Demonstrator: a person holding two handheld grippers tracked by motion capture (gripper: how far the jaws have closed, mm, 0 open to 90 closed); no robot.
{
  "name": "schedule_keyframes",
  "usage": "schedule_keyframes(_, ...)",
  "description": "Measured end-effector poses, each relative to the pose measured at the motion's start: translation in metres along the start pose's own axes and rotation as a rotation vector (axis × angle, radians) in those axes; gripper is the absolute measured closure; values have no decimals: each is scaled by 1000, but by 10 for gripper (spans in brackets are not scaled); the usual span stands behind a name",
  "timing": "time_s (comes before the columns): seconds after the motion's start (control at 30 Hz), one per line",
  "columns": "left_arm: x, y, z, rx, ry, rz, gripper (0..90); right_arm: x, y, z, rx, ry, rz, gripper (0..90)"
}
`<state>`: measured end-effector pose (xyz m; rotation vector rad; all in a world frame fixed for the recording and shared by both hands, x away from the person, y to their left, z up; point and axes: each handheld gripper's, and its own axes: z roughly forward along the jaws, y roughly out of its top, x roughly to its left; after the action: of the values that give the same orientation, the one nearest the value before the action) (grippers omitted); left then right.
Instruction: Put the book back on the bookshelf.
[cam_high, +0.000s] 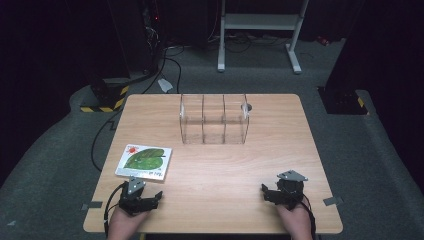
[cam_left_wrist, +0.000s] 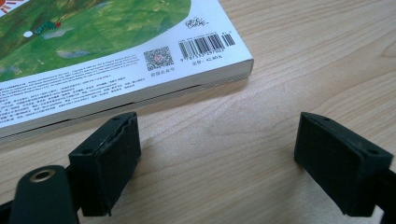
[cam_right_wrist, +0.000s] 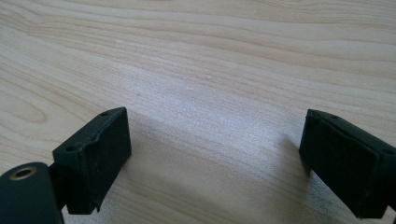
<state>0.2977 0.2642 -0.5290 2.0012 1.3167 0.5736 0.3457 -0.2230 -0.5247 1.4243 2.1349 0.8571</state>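
The book (cam_high: 144, 161) lies flat near the front left of the table (cam_high: 215, 165), w/ the left gripper (cam_high: 150, 199) just beside its near edge, likely so it can be picked up next & maybe put in the clear rack (cam_high: 214, 119) farther back. Both the left gripper and the right gripper (cam_high: 270, 192) rest w/ jaws wide open & hold nothing. In the left gripper view the book (cam_left_wrist: 93, 51) is cut off at the top & its small print is too tiny to read.
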Motion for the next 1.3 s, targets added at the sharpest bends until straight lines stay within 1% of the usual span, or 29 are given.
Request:
schedule_keyframes(0.4,1,1,0,9,-11,9,146,0,0,0,1,2,2,87)
schedule_keyframes(0.5,2,1,-1,3,-19,0,150,0,0,0,2,2,8,87)
schedule_keyframes(0.6,3,0,-2,-1,-24,-3,155,0,0,0,2,3,0,84)
schedule_keyframes(0.63,3,0,-2,1,-27,-12,156,0,0,0,1,5,2,83)
schedule_keyframes(0.77,3,0,-2,0,-17,-21,158,-1,0,0,3,10,-2,83)
schedule_keyframes(0.83,5,-1,-7,-12,-10,-48,158,0,0,0,3,10,-1,83)
schedule_keyframes(0.9,9,-1,-12,-21,-4,-67,158,0,0,0,3,10,-1,83)
schedule_keyframes(0.97,11,-1,-14,-23,2,-68,160,0,0,0,3,10,0,83)
schedule_keyframes(1.0,16,0,-18,-24,15,-74,161,-1,0,0,2,9,-6,83)
schedule_keyframes(1.03,16,0,-18,-24,15,-74,161,-1,0,0,2,9,-7,83)
schedule_keyframes(1.07,22,2,-20,-26,26,-78,163,-1,0,1,2,9,-6,83)
schedule_keyframes(1.1,26,4,-21,-27,28,-82,163,-1,0,1,2,10,-7,83)
schedule_keyframes(1.13,30,6,-22,-34,36,-77,163,-1,0,0,3,10,-5,83)
schedule_keyframes(1.17,30,6,-22,-34,36,-77,163,-1,0,1,2,9,-7,83)
schedule_keyframes(1.2,38,11,-23,-47,43,-85,162,0,0,0,3,10,-3,83)
schedule_keyframes(1.3,51,19,-20,-66,51,-100,162,0,0,0,3,10,-1,83)
